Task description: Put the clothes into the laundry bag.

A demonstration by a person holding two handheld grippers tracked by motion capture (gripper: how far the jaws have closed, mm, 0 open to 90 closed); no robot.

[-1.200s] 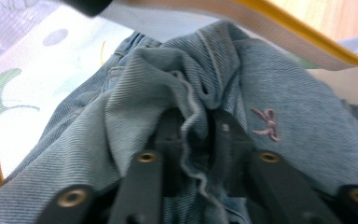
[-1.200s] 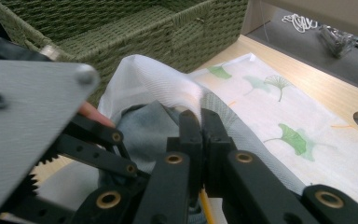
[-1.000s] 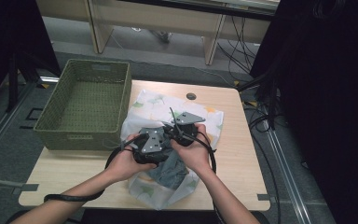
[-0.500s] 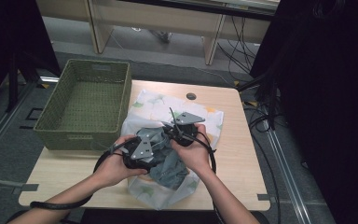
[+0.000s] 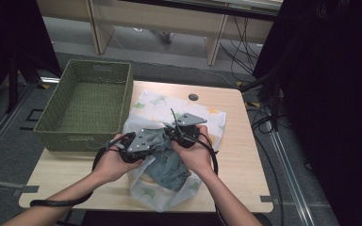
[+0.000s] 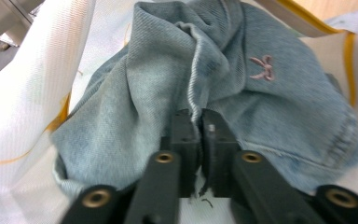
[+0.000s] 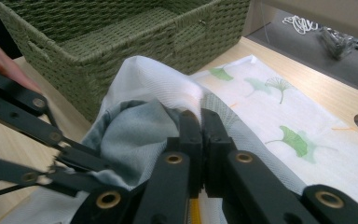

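1. Denim garment [image 5: 167, 162] sits at the counter [image 5: 245, 155] centre, partly inside a white bag [image 5: 162, 195] printed with green leaves; bag mouth faces 12 o'clock.
2. Left gripper [image 5: 158, 137]: the fingers have just been closing, and now pinch a fold of the denim [image 6: 186, 70] along a seam. A second ago they stood wider, with the hand nearer 8 o'clock of the garment; it has since edged in slightly toward the right hand.
3. Right gripper [image 5: 174, 132]: fingers clamped tight at the bag's white rim [image 7: 168, 84], just where the denim [image 7: 135, 135] meets it. Unchanged from the earlier frames.
4. Both grippers meet over the garment's 12 o'clock end, almost touching.
5. Green woven basket [image 5: 87, 106] stands at 10 o'clock of the bag, same place as before.
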